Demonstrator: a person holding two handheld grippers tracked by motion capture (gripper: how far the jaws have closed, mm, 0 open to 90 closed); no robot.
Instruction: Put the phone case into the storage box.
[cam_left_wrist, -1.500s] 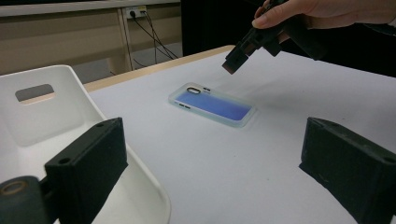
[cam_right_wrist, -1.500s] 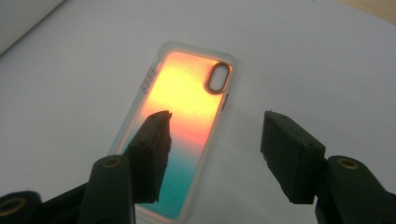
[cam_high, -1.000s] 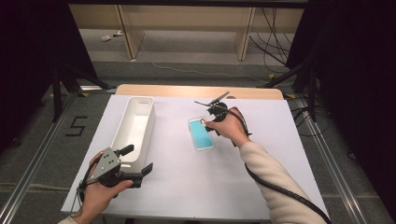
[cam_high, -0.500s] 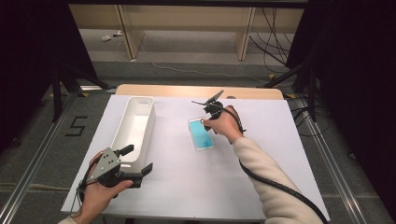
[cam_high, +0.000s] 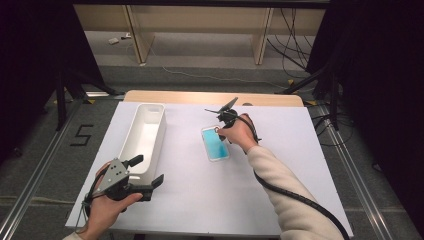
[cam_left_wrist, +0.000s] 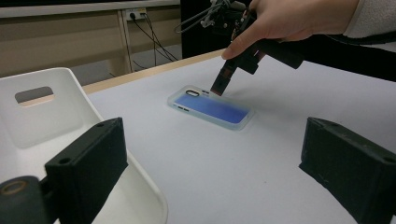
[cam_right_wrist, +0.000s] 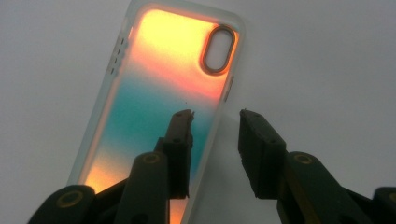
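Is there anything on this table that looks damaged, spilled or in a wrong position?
Nothing stands out. The phone case lies flat on the white table, whole and clean. The white bin stands upright beside it. The right tool has just been closing, one jaw over the case's long edge, one outside; whether the pads touch it is unclear.

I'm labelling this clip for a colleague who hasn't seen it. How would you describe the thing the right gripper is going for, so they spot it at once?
On the white table, right of the long white bin, a phone case lies flat under the right gripper, whose jaws straddle one long edge. It is the one coloured thing there: clear rim, blue panel, oval camera cutout.
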